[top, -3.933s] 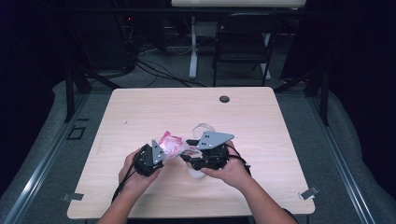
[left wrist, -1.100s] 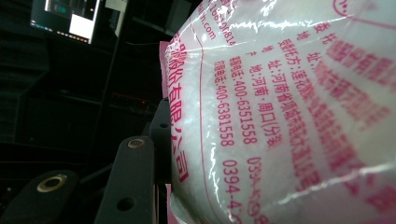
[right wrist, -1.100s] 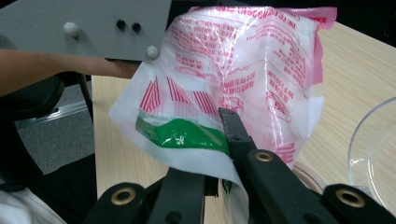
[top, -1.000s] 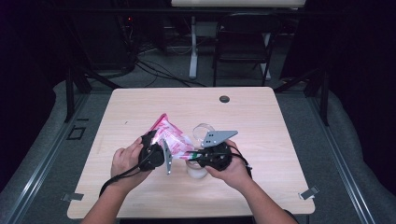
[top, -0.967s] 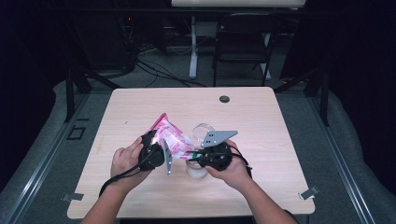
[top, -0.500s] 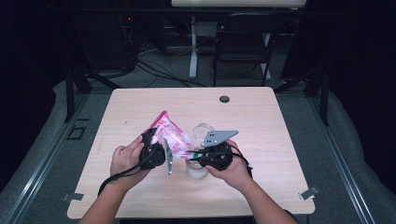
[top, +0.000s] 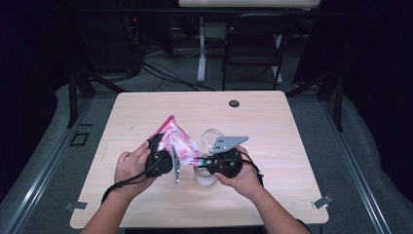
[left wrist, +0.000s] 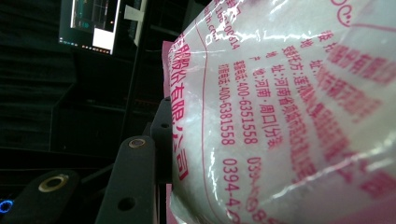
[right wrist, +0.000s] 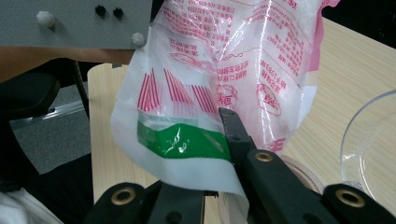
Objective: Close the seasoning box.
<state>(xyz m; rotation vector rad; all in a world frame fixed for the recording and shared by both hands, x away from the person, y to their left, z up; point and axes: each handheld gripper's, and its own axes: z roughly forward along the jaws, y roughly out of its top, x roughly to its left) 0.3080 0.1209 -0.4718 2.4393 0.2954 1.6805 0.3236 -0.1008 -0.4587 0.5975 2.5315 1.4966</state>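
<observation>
A person holds a pink-and-white printed plastic bag (top: 176, 141) above the middle of the wooden table (top: 146, 112), one gripper at each end. The left gripper (top: 165, 155) grips the bag's fuller, upper part: in the left gripper view the bulging film, printed with pink characters and digits and packed with something white, presses against the inner face of the black jaw, so the jaws are clamped on a wide bulge of the bag. The right gripper (top: 200, 163) pinches the bag's lower end; in the right gripper view its jaws are drawn together on the film just beside a green band (right wrist: 180, 141) across the white plastic. The bag slants from the upper left down toward the right gripper. A clear round container (top: 212, 138) sits on the table just behind the right gripper, its rim showing at the right edge of the right gripper view. A small dark round disc (top: 234, 103) lies well apart near the table's far edge.
</observation>
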